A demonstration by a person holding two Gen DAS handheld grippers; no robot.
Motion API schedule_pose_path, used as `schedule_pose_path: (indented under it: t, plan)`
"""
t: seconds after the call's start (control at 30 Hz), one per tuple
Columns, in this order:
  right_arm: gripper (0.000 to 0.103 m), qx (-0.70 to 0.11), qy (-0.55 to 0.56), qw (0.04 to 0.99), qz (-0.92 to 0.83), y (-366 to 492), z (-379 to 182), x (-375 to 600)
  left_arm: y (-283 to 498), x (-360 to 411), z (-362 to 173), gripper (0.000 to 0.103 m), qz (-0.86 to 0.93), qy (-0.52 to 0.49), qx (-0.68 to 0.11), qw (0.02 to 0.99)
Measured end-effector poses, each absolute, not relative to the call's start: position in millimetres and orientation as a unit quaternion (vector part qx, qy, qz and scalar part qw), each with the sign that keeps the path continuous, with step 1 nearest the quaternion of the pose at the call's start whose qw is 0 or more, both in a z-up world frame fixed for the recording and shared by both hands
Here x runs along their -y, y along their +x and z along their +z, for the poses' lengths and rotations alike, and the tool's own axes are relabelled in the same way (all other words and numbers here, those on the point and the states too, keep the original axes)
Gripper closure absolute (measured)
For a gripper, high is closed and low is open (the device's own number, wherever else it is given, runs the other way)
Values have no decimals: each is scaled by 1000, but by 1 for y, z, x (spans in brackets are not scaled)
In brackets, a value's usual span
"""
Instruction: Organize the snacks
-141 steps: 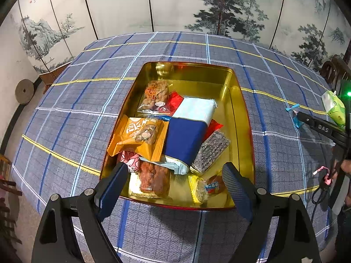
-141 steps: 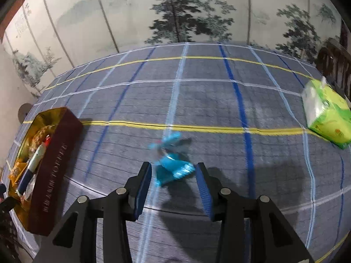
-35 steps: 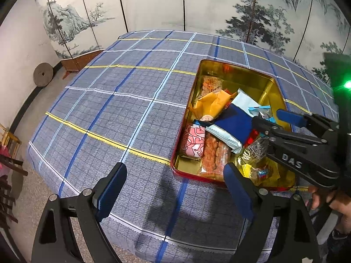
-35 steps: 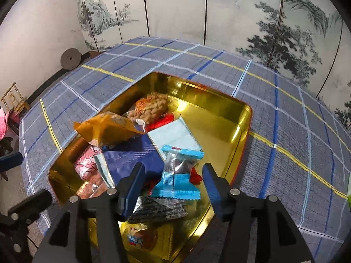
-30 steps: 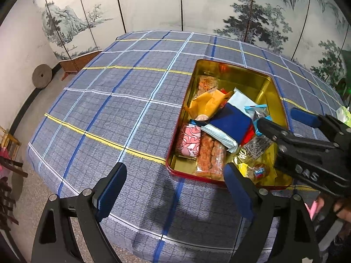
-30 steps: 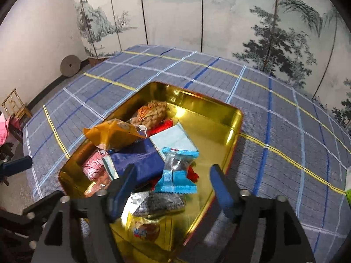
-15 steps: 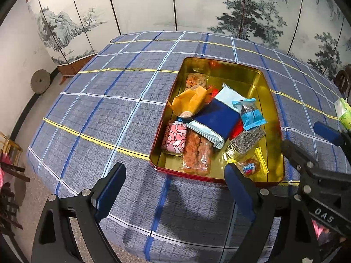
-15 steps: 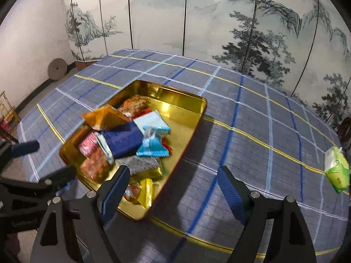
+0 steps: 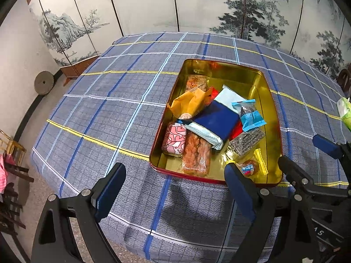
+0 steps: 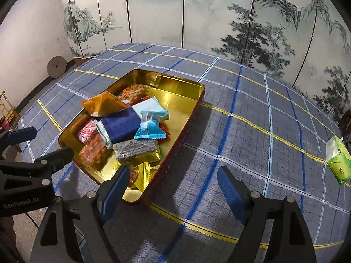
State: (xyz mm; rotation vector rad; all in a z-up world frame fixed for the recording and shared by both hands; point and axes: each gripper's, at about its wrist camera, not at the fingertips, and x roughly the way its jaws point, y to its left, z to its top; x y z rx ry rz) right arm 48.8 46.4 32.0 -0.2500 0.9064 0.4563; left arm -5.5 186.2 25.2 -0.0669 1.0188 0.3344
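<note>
Bare tablecloth (image 10: 252, 144) right of heaped tin (image 10: 198, 96)

Gold tin (image 9: 272, 100), red rim; blue-plaid cloth (image 9: 114, 109), yellow stripes; light-blue packet (image 10: 151, 125).

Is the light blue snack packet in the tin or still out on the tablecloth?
In. The light blue packet lies atop the other snacks inside the gold tin, free of both claws.

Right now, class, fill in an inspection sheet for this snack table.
Surface: table under blue plaid cloth.
Job's things: gold tin holds all the snacks; light-blue packet on top.
Clutter: green tissue pack on the cloth, apart from the tin.
Grippers: left gripper and right gripper open, empty; right's jaws have just been opening.
Cables: nothing seen.
Surroundings: painted screen, millstone.
</note>
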Motion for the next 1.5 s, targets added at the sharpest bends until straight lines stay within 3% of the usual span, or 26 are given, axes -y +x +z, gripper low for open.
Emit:
schedule_pose_path:
  t: [1.5]
  plan:
    - [19,-448,-117,859,219,47,22,-47,2,-189,22,12,154,-54,-489,857]
